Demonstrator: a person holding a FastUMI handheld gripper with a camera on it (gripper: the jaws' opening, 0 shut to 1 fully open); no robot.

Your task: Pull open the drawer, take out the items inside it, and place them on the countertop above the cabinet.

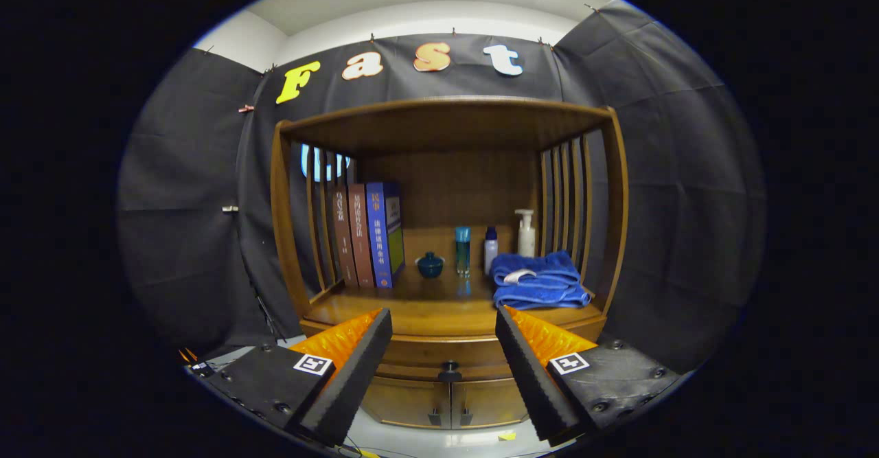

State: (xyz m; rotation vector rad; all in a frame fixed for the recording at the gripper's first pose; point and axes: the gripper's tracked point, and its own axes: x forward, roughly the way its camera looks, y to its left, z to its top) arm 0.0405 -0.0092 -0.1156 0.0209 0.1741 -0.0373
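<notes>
Fingers [444, 358] are spread wide apart, nothing held between them, pointing straight at the wooden cabinet [621, 197]. Right in the gap between them, a bit beyond the tips, sits the dark round knob [450, 371] of the drawer [443, 349], and the drawer looks fully closed, front flush with the cabinet. Whatever's inside it can't be seen. Below the drawer are two small cabinet doors [450, 403] side by side, each with a little handle near the middle seam.

Above the drawer is the counter [439, 310], which already has a fair bit of stuff on it. Three books [367, 235] stand upright on the left against the slatted side. Near the back there's a small dark teal lidded cup [430, 265], then a tall teal bottle [463, 250], then a small white bottle with a dark cap [490, 248], and a white pump bottle [526, 233] at the back right. Just in front of the pump bottle is a folded blue towel [539, 281] with something small and white lying on top of it.

Small yellow scrap [507, 436] on the floor below the doors.
</notes>
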